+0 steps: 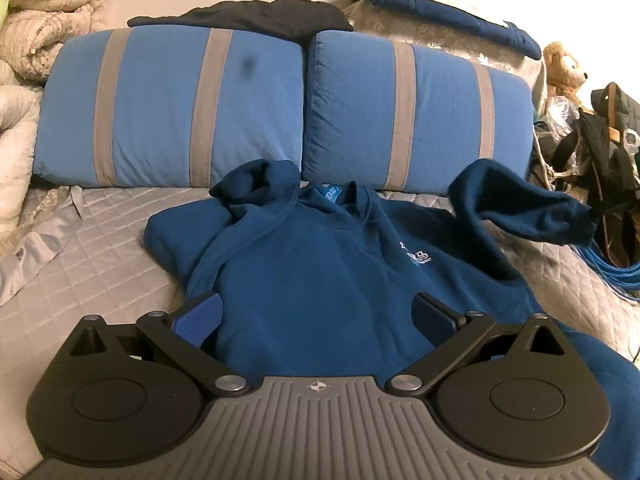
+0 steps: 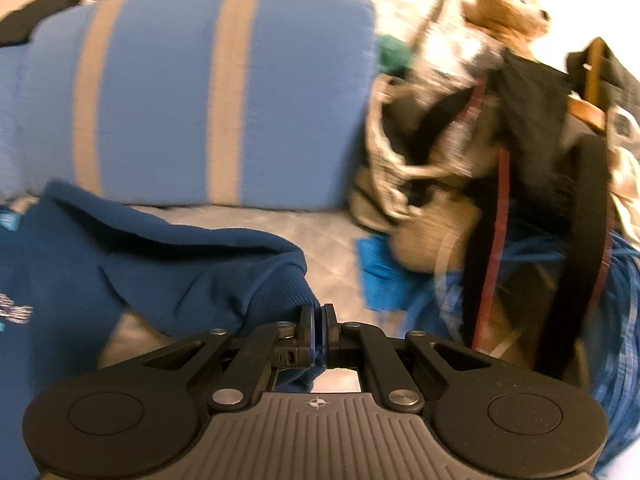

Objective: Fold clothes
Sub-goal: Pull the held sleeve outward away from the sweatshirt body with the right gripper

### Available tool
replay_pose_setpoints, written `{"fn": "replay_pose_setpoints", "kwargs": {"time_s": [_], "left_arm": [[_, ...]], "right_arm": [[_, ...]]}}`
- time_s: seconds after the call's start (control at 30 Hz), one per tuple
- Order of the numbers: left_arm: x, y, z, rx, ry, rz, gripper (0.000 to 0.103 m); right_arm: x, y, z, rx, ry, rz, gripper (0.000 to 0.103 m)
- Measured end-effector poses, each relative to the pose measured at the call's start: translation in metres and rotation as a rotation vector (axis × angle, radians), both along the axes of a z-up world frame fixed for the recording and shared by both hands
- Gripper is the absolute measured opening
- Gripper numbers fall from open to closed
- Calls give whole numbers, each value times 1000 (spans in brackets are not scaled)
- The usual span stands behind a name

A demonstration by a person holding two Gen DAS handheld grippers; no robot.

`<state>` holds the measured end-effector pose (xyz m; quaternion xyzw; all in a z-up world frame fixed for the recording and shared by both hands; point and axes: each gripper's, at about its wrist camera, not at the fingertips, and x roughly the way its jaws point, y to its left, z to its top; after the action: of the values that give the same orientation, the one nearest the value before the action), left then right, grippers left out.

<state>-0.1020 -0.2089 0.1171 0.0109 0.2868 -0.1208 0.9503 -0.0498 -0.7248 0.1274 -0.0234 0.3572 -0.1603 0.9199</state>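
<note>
A navy blue sweatshirt [image 1: 312, 264] lies front-up on a grey quilted bedspread [image 1: 100, 248], its collar toward two blue pillows with grey stripes [image 1: 172, 108]. The left gripper [image 1: 316, 316] hangs over the garment's lower body with its jaws spread wide, holding nothing. The right gripper [image 2: 318, 322] is clenched on the ribbed cuff of the sweatshirt sleeve [image 2: 276, 280], which is lifted clear of the bedspread at the garment's right side. The other sleeve lies folded across the chest. A teddy bear [image 2: 504, 4], dark bags and coiled blue cable [image 1: 616, 276] crowd the bed's right edge.
</note>
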Motion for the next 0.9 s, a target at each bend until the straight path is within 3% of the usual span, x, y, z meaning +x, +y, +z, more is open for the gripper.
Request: {"fn": "replay_pose_setpoints", "kwargs": {"time_s": [0.2,0.27,0.33,0.6,0.73,0.9], "left_arm": [[-1,-1,-1,5,4,-1,103],[-1,-1,-1,5,5,-1,103],[0,0,-1,5,5,-1,103],[2,3,-2,-10,19,2,103],[1,4,-2,-13,21,6,103],[2,4,-2,-15,25,8,103]], "right_arm": [[-5,-28,-8,-24,5,-139,11],[-14,-35,-10,27,-43,-178,45],[-23,-39,-15,109,-83,-195,60],[-34,-39,-56,511,-93,-218,60],[-30,-41,-84,721,-126,-346,59],[-25,-51,-107,871,-237,-507,52]]}}
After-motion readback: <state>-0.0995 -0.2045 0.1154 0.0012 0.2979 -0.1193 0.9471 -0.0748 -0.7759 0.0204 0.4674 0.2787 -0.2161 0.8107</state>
